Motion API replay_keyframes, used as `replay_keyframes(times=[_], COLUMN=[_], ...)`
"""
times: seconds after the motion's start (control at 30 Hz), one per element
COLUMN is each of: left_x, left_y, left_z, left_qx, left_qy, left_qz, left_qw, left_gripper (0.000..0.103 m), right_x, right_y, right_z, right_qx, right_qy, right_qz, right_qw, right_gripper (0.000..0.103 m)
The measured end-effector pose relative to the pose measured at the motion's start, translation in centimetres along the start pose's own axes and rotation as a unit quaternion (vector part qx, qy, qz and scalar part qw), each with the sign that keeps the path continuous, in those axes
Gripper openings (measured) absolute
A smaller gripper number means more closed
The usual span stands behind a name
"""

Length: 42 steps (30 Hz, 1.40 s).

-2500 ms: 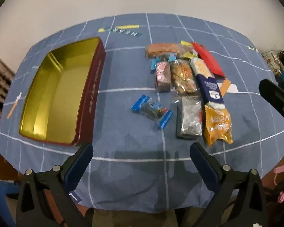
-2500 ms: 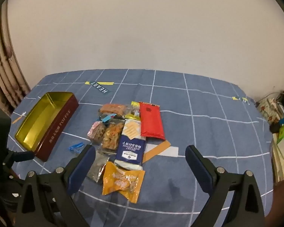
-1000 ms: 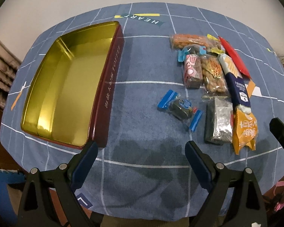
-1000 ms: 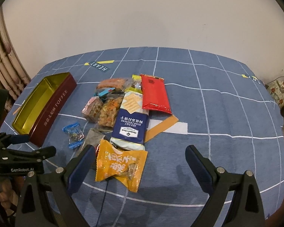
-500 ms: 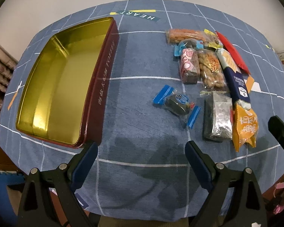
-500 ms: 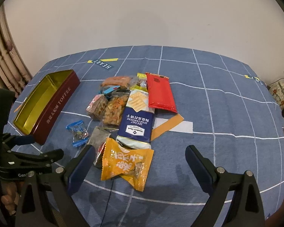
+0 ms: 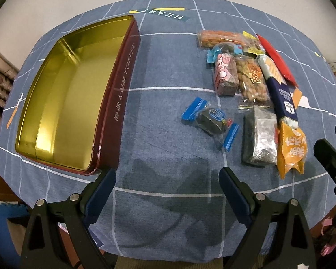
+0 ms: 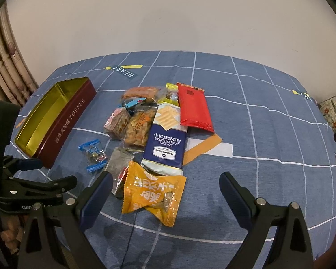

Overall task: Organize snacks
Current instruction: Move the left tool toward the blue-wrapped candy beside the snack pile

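An open dark red toffee tin (image 7: 121, 85) (image 8: 67, 121) with a gold inside lies on the left of the blue checked cloth, with nothing in it. A cluster of snack packs lies to its right: a blue-ended candy (image 7: 210, 121) (image 8: 93, 154), a silver pack (image 7: 261, 136), an orange pack (image 7: 291, 150) (image 8: 152, 195), a navy cracker pack (image 7: 280, 89) (image 8: 165, 143), a red pack (image 7: 277, 60) (image 8: 194, 107), and several others. My left gripper (image 7: 166, 185) hovers open just right of the tin's near corner. My right gripper (image 8: 165, 187) hangs open over the orange pack.
The cloth's front edge (image 7: 168, 253) runs close below my left gripper. A curtain (image 8: 6, 67) hangs at the left. A patterned cup and clutter (image 8: 331, 114) sit off the table's right end. A hand (image 8: 2, 231) holds the left gripper at the lower left.
Both grippers have moved in lower and closer to the table. The tin and the blue-ended candy sit larger in the left view; the orange pack now lies between the right fingers.
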State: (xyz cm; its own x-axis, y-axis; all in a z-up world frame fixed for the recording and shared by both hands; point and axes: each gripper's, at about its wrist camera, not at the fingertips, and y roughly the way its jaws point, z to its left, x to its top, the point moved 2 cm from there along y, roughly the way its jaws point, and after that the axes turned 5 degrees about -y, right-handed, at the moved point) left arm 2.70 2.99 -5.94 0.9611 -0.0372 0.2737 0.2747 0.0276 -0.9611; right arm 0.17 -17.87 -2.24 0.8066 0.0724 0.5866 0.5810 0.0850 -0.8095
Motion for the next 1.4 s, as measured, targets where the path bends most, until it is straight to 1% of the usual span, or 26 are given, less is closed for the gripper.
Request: replay_keyframes(times=[1.1, 1.4], left_x=[-0.4, -0.2], left_y=[0.3, 0.7], left_z=[0.4, 0.9], left_qx=[0.007, 0.005], left_qy=[0.006, -0.004], left_qz=[0.002, 0.005], left_qw=[1.0000, 1.0000], left_gripper=[0.092, 0.092], right_x=[-0.4, -0.9], right_y=[1.0, 2.0], right_z=[0.8, 0.6], right_qx=[0.003, 0.001], right_qy=[-0.009, -0.010], right_qz=[0.017, 0.036], right_qw=[1.000, 0.999], right_gripper=[0.098, 0.098])
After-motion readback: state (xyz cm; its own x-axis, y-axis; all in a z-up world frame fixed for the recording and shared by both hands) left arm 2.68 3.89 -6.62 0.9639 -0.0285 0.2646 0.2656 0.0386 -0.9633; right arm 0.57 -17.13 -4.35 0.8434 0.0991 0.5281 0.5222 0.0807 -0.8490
